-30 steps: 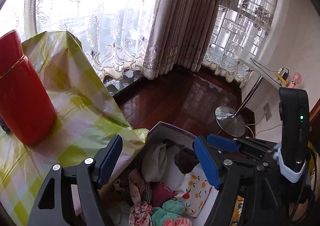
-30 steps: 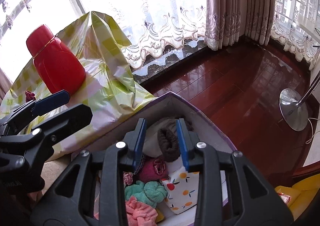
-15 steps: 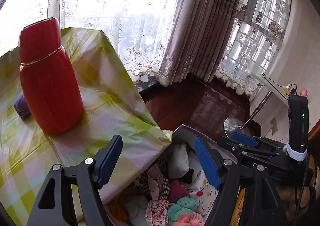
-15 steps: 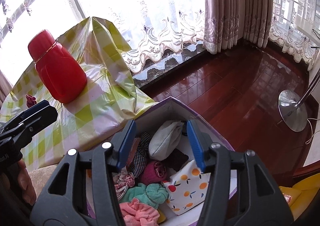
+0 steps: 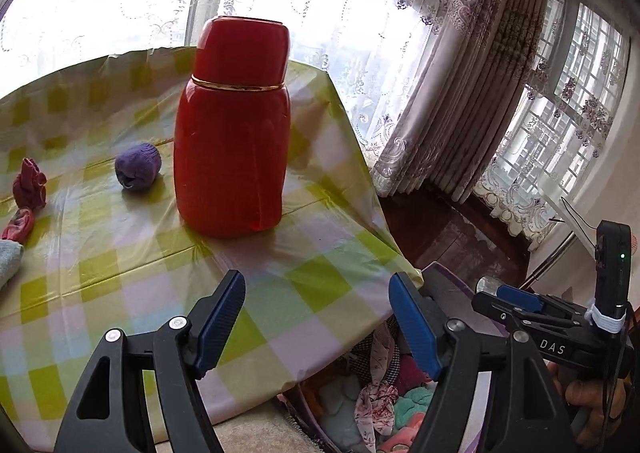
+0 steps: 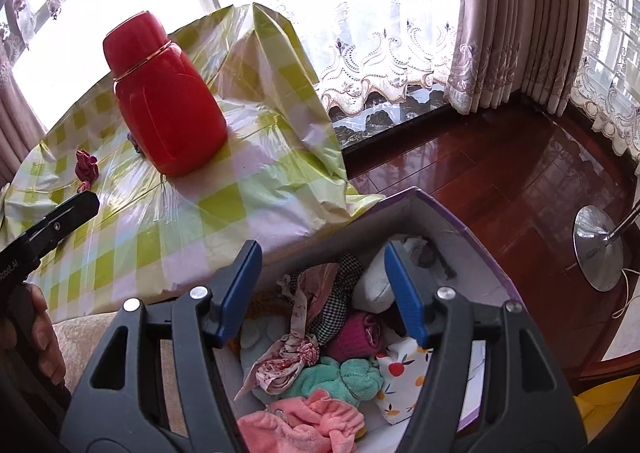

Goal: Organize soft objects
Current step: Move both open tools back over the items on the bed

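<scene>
My left gripper (image 5: 316,317) is open and empty above the checked table (image 5: 120,273). A purple sock ball (image 5: 138,167), a dark red sock (image 5: 30,185), a pink one (image 5: 18,225) and a pale blue cloth (image 5: 8,265) lie at the table's left. My right gripper (image 6: 320,293) is open and empty above the purple box (image 6: 472,229), which holds several soft items: a white roll (image 6: 374,287), a checked cloth (image 6: 336,305), a green towel (image 6: 344,377), a pink towel (image 6: 304,425). The right gripper also shows in the left wrist view (image 5: 516,303).
A tall red flask (image 5: 236,129) stands mid-table. The box sits below the table's right edge. Beyond it are dark wooden floor (image 6: 500,181), a lamp base (image 6: 598,249), curtains and windows. A yellow object (image 6: 608,405) lies at the lower right.
My left gripper has swung left from over the box to over the table. My right gripper has opened wide and let go of the brown sock, which is now in the box.
</scene>
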A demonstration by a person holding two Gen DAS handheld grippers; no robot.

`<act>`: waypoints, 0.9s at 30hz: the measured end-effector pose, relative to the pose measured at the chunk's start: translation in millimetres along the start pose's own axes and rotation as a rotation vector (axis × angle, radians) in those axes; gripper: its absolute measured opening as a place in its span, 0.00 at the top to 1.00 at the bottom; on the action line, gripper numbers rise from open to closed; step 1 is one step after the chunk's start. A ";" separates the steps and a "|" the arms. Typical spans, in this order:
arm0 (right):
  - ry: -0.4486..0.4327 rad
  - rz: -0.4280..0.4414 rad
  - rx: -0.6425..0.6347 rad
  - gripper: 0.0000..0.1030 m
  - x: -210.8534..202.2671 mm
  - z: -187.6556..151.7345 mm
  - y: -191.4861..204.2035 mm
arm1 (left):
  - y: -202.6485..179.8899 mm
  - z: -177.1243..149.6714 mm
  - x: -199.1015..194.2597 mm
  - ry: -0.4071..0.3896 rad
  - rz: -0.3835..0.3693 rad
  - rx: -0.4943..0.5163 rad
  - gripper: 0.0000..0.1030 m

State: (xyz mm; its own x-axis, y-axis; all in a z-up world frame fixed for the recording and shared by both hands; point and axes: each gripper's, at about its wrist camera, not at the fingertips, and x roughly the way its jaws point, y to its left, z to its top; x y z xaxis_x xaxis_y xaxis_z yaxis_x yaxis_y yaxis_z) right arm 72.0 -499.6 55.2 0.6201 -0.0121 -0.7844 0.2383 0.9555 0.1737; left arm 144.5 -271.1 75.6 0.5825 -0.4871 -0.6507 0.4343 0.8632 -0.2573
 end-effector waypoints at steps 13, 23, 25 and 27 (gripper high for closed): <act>0.063 0.147 -0.203 0.33 22.3 -6.8 123.9 | 138.8 -14.0 -33.7 -0.049 0.183 -0.280 0.27; 0.091 0.228 -0.328 0.32 44.0 -6.3 206.9 | 240.8 -19.1 -61.7 -0.094 0.329 -0.466 0.27; 0.098 0.241 -0.343 0.32 50.0 -5.7 221.1 | 262.1 -18.5 -66.2 -0.100 0.362 -0.495 0.27; 0.101 0.251 -0.357 0.32 56.0 -4.1 235.0 | 281.2 -18.8 -70.6 -0.106 0.391 -0.523 0.27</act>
State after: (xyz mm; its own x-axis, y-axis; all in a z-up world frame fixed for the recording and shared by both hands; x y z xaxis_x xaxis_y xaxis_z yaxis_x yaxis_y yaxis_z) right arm 159.6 -274.5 49.7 0.5452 0.2452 -0.8017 -0.1940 0.9672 0.1639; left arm 212.5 8.5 35.7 0.7052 -0.1116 -0.7001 -0.1990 0.9167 -0.3466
